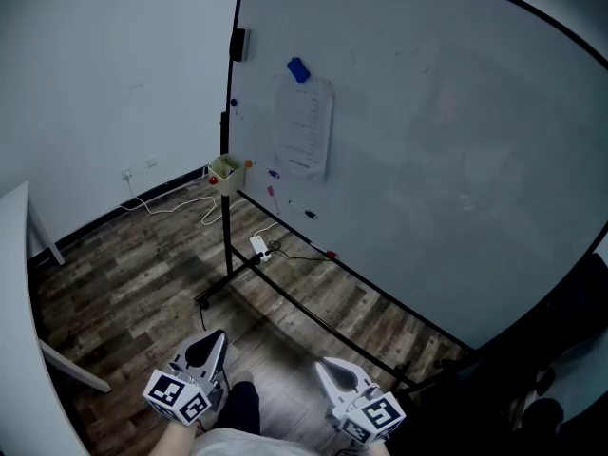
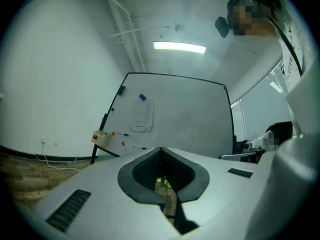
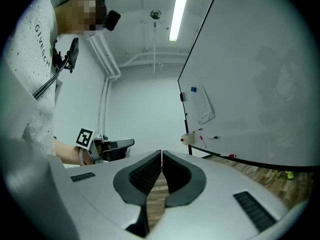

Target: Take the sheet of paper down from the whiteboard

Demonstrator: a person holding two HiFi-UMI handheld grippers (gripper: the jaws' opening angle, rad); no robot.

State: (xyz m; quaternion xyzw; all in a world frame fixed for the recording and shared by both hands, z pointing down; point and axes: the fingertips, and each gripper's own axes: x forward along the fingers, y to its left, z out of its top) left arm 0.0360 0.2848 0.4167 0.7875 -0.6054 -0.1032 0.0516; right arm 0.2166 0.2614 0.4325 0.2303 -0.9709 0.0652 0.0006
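Well, a cup (image 1: 224, 172), contents unclear, hangs at the whiteboard's (image 1: 446, 141) bottom-left corner; a blue magnet (image 1: 298, 69) pins the sheet of paper (image 1: 304, 126) near its left edge. Your left hand-held gripper (image 1: 218, 335) and right hand-held gripper (image 1: 323, 362) are closed, empty.

Fig. We see the wood-plank floor (image 1: 123, 274) w/ the whiteboard's black stand foot (image 1: 223, 283), a white power strip (image 1: 258, 246) just beside it & a white cable (image 1: 166, 200) by the wall. The whiteboard (image 1: 437, 160) bears a sheet of paper (image 1: 304, 126) under a blue magnet (image 1: 298, 69).
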